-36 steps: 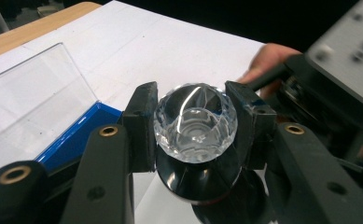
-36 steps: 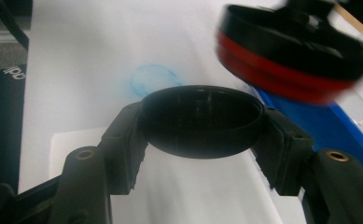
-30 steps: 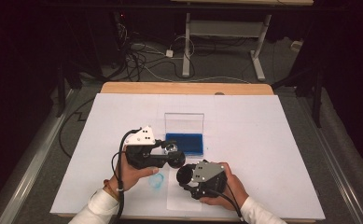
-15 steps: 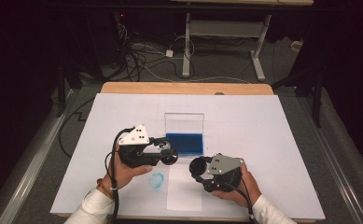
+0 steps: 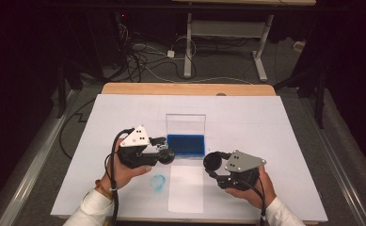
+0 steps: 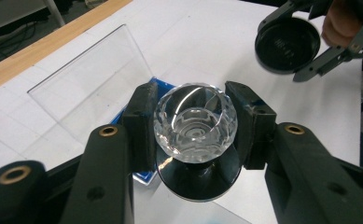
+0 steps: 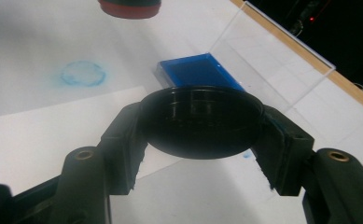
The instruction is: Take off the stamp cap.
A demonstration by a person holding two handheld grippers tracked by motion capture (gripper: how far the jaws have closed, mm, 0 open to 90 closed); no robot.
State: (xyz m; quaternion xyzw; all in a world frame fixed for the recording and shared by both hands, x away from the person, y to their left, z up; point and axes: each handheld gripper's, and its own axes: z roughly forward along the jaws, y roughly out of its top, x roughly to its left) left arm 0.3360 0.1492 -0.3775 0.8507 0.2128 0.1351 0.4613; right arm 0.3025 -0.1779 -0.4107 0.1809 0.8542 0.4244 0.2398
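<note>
My left gripper [image 5: 164,155] is shut on a round stamp [image 6: 195,123] with a faceted clear knob and a black base, held just left of the blue ink pad [image 5: 186,145]. The pad lies in a case whose clear lid [image 5: 186,124] stands upright behind it. My right gripper [image 5: 213,162] is shut on a round black cap [image 7: 202,121], held above the table right of the pad. The cap [image 6: 286,44] also appears at the upper right of the left gripper view. In the right gripper view the stamp's reddish underside [image 7: 130,7] shows at the top edge.
A white sheet of paper [image 5: 186,188] lies in front of the ink pad near the table's front edge. A blue ring-shaped ink mark [image 5: 158,181] is on the white table cover [image 5: 274,122] left of the sheet. A wooden edge [image 5: 185,89] runs along the far side.
The two grippers were close together a second ago. The right one has moved right with the black cap, away from the stamp; the left one has shifted slightly left.
</note>
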